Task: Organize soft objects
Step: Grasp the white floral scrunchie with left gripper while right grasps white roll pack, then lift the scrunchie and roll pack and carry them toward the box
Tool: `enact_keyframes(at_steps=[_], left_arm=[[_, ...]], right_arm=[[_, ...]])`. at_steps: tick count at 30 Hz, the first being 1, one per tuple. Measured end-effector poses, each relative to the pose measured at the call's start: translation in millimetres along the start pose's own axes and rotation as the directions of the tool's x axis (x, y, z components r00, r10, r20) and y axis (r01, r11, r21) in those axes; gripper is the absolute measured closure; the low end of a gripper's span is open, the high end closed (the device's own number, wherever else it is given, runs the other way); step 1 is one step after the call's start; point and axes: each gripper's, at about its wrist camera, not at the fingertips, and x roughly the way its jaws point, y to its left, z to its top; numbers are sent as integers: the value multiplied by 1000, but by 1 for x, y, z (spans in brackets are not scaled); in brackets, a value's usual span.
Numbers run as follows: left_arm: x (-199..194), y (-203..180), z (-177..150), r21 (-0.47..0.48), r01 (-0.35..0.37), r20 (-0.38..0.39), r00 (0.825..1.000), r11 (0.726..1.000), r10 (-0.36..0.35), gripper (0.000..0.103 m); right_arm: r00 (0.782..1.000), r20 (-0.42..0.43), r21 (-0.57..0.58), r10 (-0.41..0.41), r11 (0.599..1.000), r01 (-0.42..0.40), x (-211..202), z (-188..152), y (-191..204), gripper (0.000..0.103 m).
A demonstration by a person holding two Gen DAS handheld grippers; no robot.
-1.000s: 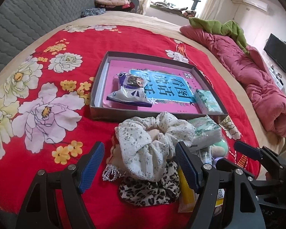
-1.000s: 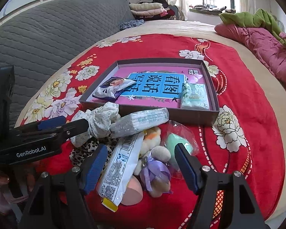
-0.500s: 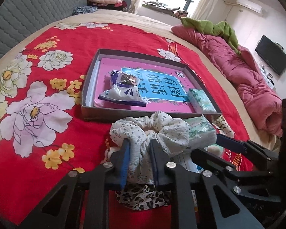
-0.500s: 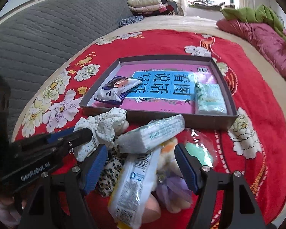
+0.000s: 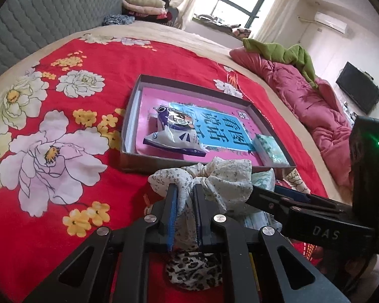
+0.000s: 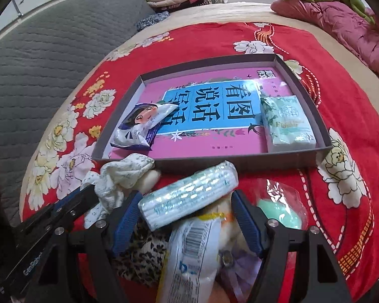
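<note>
Left gripper (image 5: 185, 209), jaws closing, pinches the white floral fabric scrunchie (image 5: 214, 176) just before the shallow grey cardboard tray (image 5: 149, 165); right gripper (image 6: 187, 223) stands open around a white tissue pack (image 6: 189, 197). Risk: the thin fold slips, or lifting drags the neighbouring leopard-print scrunchie (image 5: 192, 270).

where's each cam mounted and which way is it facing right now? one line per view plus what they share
Left wrist: on the left gripper, looking down along its fingers, jaws closing on the white floral scrunchie; right gripper intrudes from the right.
Right wrist: on the right gripper, jaws wide over the tissue pack; left gripper enters lower left.
Shared: scrunchie, grey tray, red floral bedspread.
</note>
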Motion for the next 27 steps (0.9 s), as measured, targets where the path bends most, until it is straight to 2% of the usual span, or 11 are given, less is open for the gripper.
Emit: enact_keyframes(at_steps=[13, 18, 27], left_arm=[[-2, 11, 2, -44, 30, 5, 1000, 999, -30, 90], [-1, 12, 3, -47, 30, 14, 999, 998, -29, 90], [-9, 6, 4, -21, 27, 42, 999, 999, -27, 91]], right_arm=[[1000, 23, -79, -9, 997, 11, 17, 6, 11, 31], [998, 47, -72, 36, 997, -33, 12, 3, 6, 40], [996, 72, -103, 56, 994, -48, 2, 0, 8, 44]])
